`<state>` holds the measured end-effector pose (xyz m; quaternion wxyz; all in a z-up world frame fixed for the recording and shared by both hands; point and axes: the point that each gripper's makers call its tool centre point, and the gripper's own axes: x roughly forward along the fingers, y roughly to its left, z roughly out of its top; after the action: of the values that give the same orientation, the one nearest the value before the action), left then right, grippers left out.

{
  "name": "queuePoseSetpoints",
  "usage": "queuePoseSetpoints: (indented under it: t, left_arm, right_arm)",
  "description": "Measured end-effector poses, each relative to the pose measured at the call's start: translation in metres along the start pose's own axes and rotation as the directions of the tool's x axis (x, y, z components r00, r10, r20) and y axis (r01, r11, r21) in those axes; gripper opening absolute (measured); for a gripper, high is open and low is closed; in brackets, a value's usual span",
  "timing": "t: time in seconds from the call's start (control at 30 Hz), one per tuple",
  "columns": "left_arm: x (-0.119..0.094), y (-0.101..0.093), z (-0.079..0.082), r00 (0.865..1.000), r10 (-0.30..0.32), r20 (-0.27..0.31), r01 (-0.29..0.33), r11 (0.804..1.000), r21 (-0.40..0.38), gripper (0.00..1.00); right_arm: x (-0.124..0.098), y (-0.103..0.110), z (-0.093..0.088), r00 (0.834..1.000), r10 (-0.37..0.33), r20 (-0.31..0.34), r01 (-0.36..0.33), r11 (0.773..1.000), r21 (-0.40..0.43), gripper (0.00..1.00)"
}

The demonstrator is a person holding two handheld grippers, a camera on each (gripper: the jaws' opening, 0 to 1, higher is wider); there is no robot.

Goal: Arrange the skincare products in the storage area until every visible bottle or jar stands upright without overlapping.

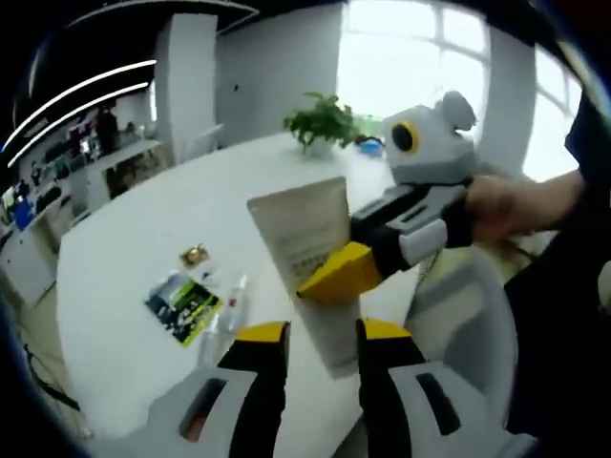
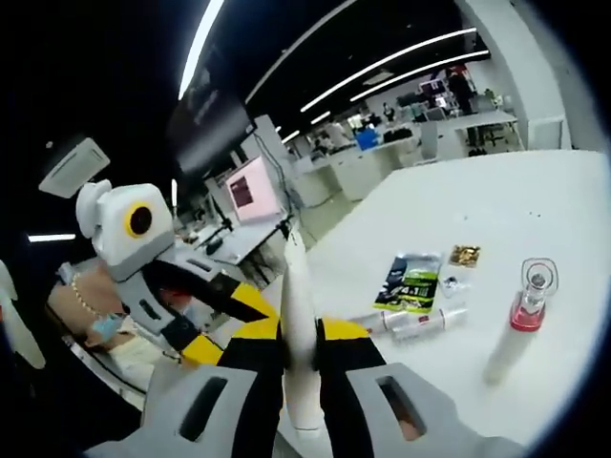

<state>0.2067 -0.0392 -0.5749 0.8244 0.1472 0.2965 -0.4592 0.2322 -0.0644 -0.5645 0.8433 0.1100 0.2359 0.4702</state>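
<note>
A flat cream tube (image 1: 304, 229) is held in the air over the white table (image 1: 143, 219). My right gripper (image 1: 329, 275) comes in from the right and is shut on the tube's middle. In the right gripper view the same tube (image 2: 296, 286) shows edge-on, pinched between my right gripper's (image 2: 299, 336) yellow jaws. My left gripper (image 1: 323, 334) stands open, with the tube's lower end between its jaws. It also shows as the left gripper (image 2: 224, 320) just left of the tube, jaws spread. A slim bottle with a pink band (image 2: 520, 324) stands on the table.
A dark green sachet (image 2: 412, 281), a small gold item (image 2: 465, 255) and clear small tubes (image 2: 420, 322) lie on the table. A potted plant (image 1: 325, 119) stands at the far edge. A white chair (image 1: 458, 305) is beside the table. A person's hand (image 1: 506, 205) holds my right gripper.
</note>
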Motion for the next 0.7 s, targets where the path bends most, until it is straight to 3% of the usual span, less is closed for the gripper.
queuePoseSetpoints:
  t: [0.2, 0.33, 0.4, 0.53, 0.7]
  left_arm:
    - [-0.023, 0.022, 0.026, 0.997, -0.028, 0.068, 0.026, 0.999, 0.033, 0.36]
    - [-0.036, 0.009, 0.062, 0.989, -0.094, 0.110, 0.080, 0.989, 0.126, 0.36]
    - [-0.040, 0.003, 0.072, 0.984, -0.135, 0.115, 0.115, 0.979, 0.167, 0.36]
    - [-0.039, -0.006, 0.075, 0.978, -0.192, 0.082, 0.169, 0.960, 0.223, 0.35]
    - [-0.034, -0.019, 0.070, 0.963, -0.265, 0.042, 0.249, 0.941, 0.231, 0.32]
  right_arm:
    - [0.000, 0.020, 0.002, 0.987, 0.156, -0.028, -0.157, 0.986, -0.057, 0.12]
    - [0.000, 0.039, 0.000, 0.958, 0.278, -0.064, -0.284, 0.952, -0.111, 0.12]
    - [-0.001, 0.048, 0.001, 0.940, 0.333, -0.073, -0.339, 0.934, -0.112, 0.12]
    - [-0.001, 0.058, 0.001, 0.918, 0.384, -0.095, -0.395, 0.906, -0.152, 0.12]
    - [-0.001, 0.068, 0.000, 0.898, 0.421, -0.125, -0.438, 0.878, -0.194, 0.12]
